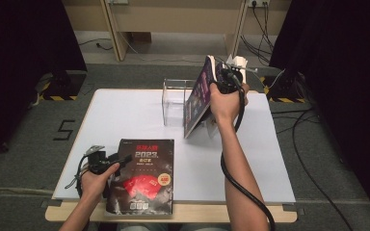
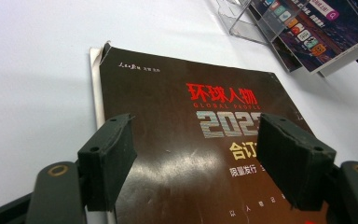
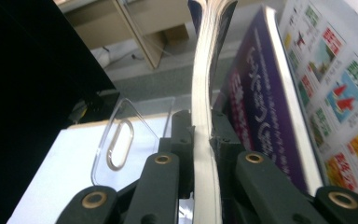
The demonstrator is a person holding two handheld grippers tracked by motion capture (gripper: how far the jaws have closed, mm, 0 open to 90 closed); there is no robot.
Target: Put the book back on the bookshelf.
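A black magazine (image 1: 144,175) with red and silver lettering lies flat at the table's front edge. My left gripper (image 1: 118,161) rests at its left side. In the left gripper view the open jaws (image 2: 196,154) hover over the black magazine's cover (image 2: 191,116) without touching it. A purple-covered magazine (image 1: 197,96) stands tilted at the back of the table, its lower edge by the clear holder (image 1: 176,103). My right gripper (image 1: 221,77) is at its top edge. Seen from the right gripper (image 3: 203,135), the jaws pinch a thick sheaf of its pages (image 3: 205,93).
The white table (image 1: 125,115) has free room on the left and right. The clear acrylic holder (image 3: 121,135) stands at the back centre, and whether the purple magazine (image 2: 307,32) is inside it I cannot tell. Cables and table legs lie on the floor behind.
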